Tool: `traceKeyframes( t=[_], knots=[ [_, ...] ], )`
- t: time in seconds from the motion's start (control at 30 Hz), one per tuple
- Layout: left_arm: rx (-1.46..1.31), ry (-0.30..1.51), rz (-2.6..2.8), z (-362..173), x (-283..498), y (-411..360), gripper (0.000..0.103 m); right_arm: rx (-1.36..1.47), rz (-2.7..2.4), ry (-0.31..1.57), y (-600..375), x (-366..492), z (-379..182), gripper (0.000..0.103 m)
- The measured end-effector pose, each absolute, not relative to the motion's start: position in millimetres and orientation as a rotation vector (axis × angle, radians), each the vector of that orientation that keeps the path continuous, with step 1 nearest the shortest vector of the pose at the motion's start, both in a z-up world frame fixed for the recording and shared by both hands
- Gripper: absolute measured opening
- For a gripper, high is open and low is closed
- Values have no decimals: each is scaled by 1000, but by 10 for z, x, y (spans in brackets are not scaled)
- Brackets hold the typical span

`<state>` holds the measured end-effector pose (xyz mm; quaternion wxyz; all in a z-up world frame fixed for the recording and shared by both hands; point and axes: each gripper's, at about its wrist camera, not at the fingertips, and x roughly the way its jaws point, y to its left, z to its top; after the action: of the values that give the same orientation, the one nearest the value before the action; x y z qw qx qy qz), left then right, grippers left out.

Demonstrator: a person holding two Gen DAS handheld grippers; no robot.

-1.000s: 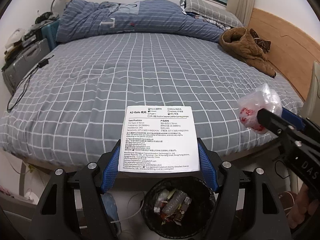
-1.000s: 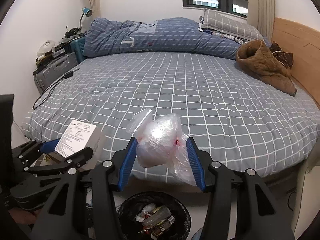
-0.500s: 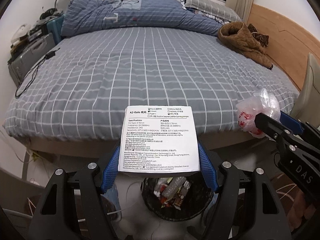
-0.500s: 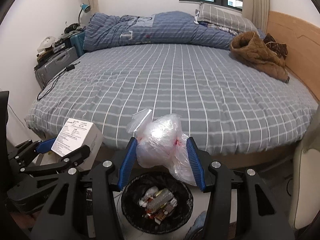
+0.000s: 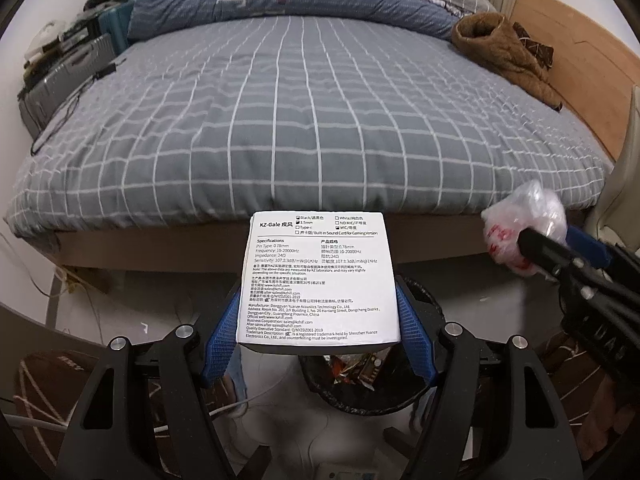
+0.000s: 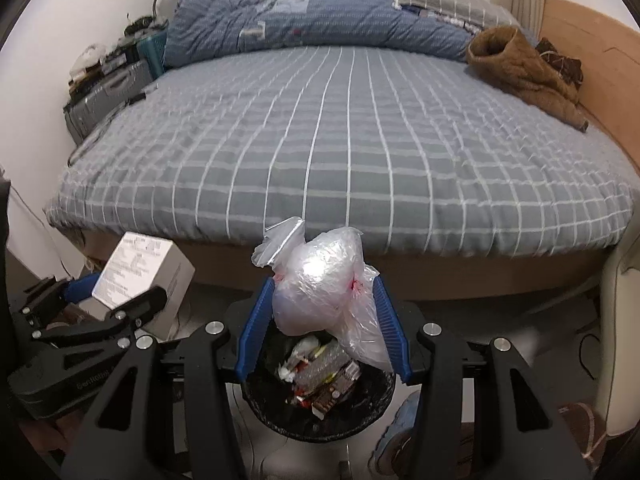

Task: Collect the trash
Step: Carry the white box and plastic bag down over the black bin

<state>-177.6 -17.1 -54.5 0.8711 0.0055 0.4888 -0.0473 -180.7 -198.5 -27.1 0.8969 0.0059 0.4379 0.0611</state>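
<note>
While jaws clamp it, white box (image 5: 318, 280) reads "KZ-Gale" — "Specifications".

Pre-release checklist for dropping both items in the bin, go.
1. Left gripper grips the white box between its fingers: ok.
2. Right gripper grips the crumpled plastic bag: ok.
3. Trash bin open, nothing over its mouth but the grippers' loads: ok.
4. Bag over the bin's mouth in the right wrist view: ok.
5. Box over the bin: cannot tell; the bin lies under it in the left wrist view, but the right wrist view shows the box off to the bin's left.
6. Room left in the bin: ok, its trash sits below the rim.
</note>
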Motion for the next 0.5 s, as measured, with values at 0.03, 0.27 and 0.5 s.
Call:
traceKeyframes(
  t=[0.03, 0.27, 0.5],
  knots=[
    [13, 1028, -99, -595, -1767, -168, 69, 10, 131, 926, -1967, -1793, -371, 49],
    [5, 1089, -94, -984, -1650, -120, 69, 10, 148, 1008, -1904, -1690, -791, 49],
    [9, 1118, -89, -1224, -1532, -110, 69, 9, 149, 1079, -1859, -1537, -1134, 50]
  ],
)
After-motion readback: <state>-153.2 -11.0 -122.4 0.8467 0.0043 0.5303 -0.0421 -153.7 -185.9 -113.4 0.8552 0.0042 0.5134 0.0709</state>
